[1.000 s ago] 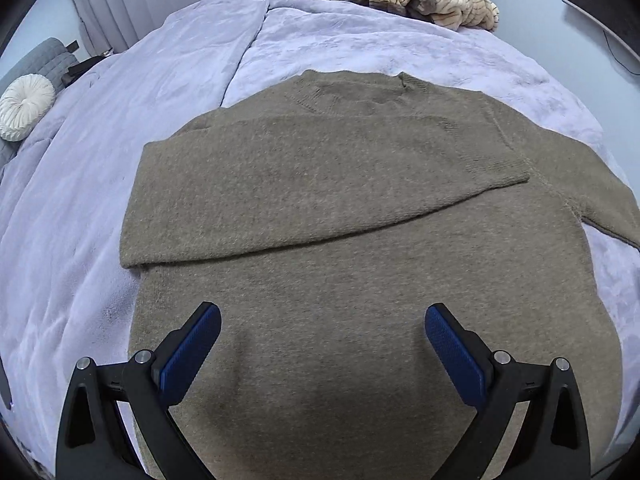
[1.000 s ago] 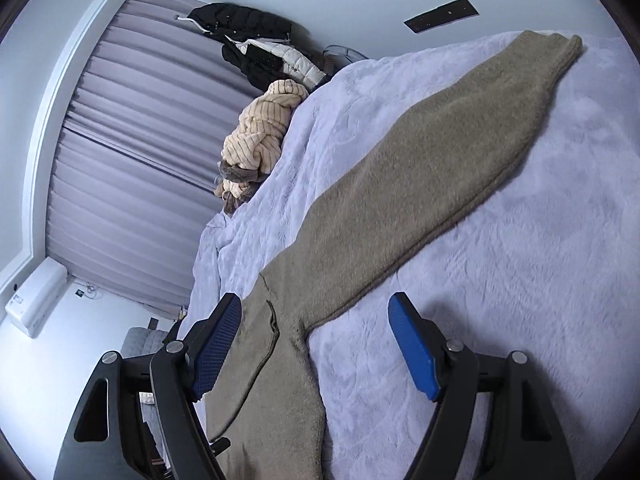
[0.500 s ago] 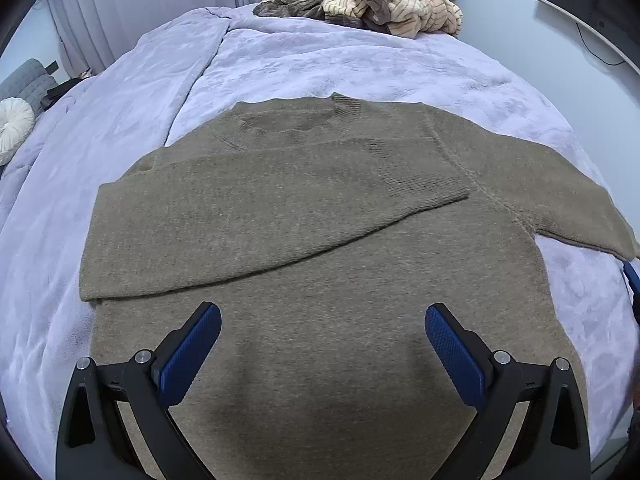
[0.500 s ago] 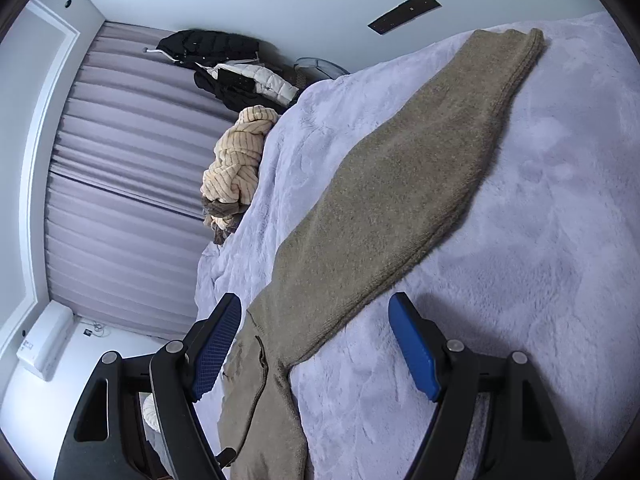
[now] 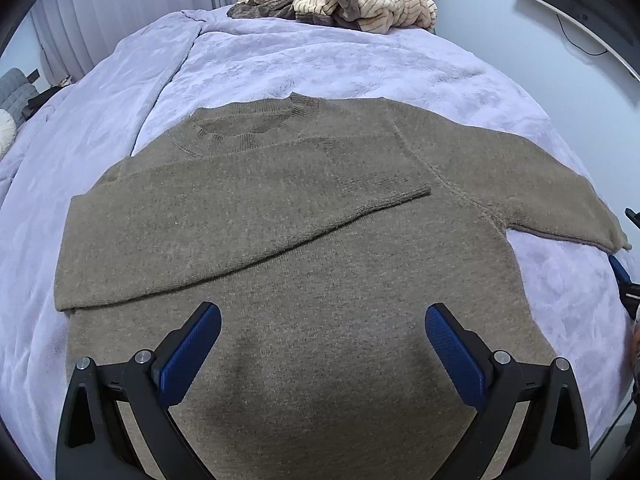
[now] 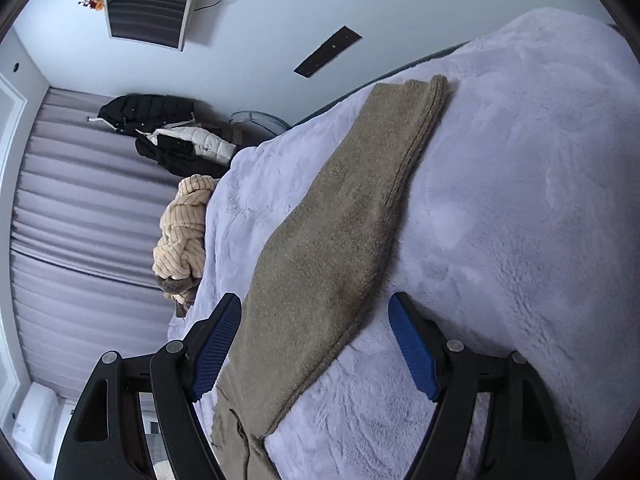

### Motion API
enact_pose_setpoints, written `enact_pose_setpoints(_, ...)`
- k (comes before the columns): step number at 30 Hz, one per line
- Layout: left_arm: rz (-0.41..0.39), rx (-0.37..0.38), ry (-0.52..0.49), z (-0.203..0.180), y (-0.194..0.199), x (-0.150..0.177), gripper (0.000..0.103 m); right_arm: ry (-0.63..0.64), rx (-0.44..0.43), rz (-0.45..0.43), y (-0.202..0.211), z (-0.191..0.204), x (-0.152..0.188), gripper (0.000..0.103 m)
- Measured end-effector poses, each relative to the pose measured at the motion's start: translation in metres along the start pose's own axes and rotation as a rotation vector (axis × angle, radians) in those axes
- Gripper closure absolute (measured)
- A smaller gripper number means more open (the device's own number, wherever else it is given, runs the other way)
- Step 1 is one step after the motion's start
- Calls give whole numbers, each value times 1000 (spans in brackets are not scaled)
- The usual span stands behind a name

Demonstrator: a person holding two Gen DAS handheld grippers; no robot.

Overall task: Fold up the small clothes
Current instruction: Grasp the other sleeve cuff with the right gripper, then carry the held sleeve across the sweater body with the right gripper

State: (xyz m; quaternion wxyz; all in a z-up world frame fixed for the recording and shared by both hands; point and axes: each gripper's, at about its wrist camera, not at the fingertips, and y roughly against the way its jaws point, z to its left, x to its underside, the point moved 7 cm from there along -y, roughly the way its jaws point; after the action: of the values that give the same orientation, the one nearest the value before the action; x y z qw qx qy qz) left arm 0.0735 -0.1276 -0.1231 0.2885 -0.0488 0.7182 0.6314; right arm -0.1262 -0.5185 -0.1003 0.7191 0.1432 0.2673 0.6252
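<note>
The bed (image 5: pixel 360 64), under a lavender plush cover, fills both views and serves as the folding surface. Across the centre of the left wrist view lies the olive sweater (image 5: pixel 320 280), flat, collar toward the top of the frame. One sleeve (image 5: pixel 224 224) is already folded across the chest, cuff resting right of centre, judged to be the first fold made. The other sleeve (image 6: pixel 340 232) lies extended flat on the cover, running from lower centre to upper right of centre in the right wrist view; it appears to be the next part due for folding.

A heap of striped cream garments (image 5: pixel 360 0) sits at the top of the left view, apart from the sweater, presumably awaiting their turn.

The left gripper (image 5: pixel 322 344) hovers over the sweater's lower body, jaws spread wide, gripping nothing. The right gripper (image 6: pixel 314 340) is likewise wide apart and empty, straddling the extended sleeve near its shoulder end, judged positioned to take hold of it.
</note>
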Motion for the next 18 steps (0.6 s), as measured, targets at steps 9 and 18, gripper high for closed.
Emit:
enact_pose_setpoints(9, -25, -22, -13, 9, 7, -2, 1, -66, -84, 26, -36, 18, -15, 96)
enact_pose_setpoints(18, -32, -18, 72, 40, 4, 2, 1, 261, -326, 149, -49, 138, 24, 96)
